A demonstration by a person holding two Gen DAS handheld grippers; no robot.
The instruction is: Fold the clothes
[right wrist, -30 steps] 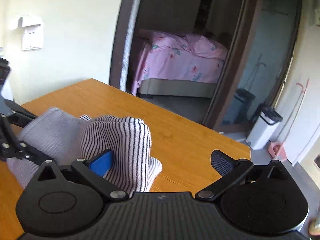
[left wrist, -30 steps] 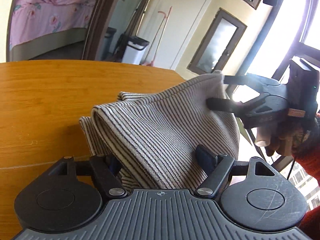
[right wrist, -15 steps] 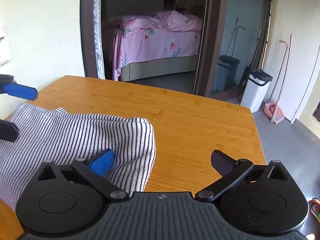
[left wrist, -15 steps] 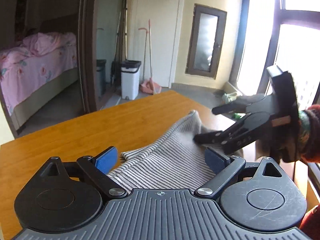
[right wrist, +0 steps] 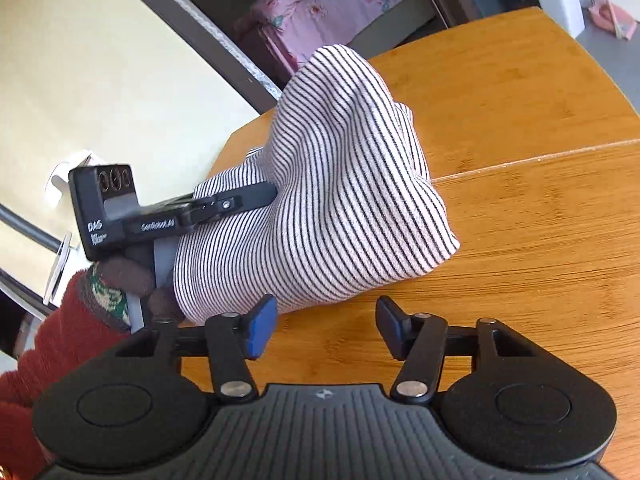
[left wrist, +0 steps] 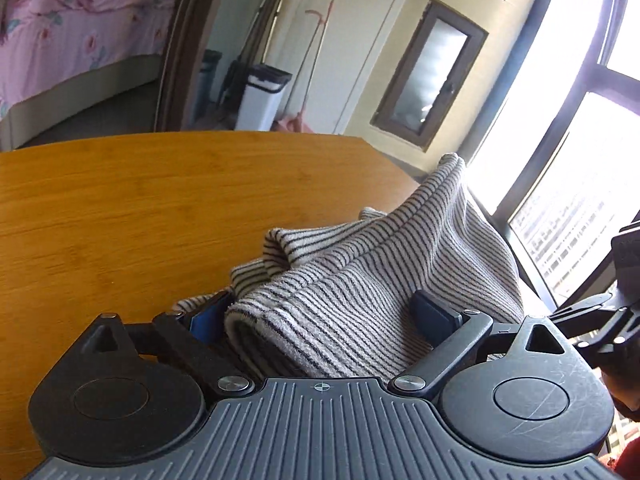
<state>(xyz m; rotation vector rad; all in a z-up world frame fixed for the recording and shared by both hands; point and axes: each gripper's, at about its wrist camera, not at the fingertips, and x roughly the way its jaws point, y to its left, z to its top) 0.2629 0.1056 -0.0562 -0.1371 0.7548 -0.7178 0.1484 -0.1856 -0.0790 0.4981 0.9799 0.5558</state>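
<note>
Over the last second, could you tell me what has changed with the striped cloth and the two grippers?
The striped cloth lay flatter on the table half a second ago; it is now lifted into a bunched hump, with the left gripper around it. The right gripper, with a pad on the cloth earlier, now sits open in front of it over bare wood, holding nothing. The cloth stays over the same table.

This is a home. A doorway opens onto a bedroom holding a bed with pink floral bedding (left wrist: 76,36). A wooden table (left wrist: 160,208) stands in front, with a white pedal bin (left wrist: 262,98), a broom (left wrist: 310,68) and tall windows (left wrist: 580,184) nearby.
</note>
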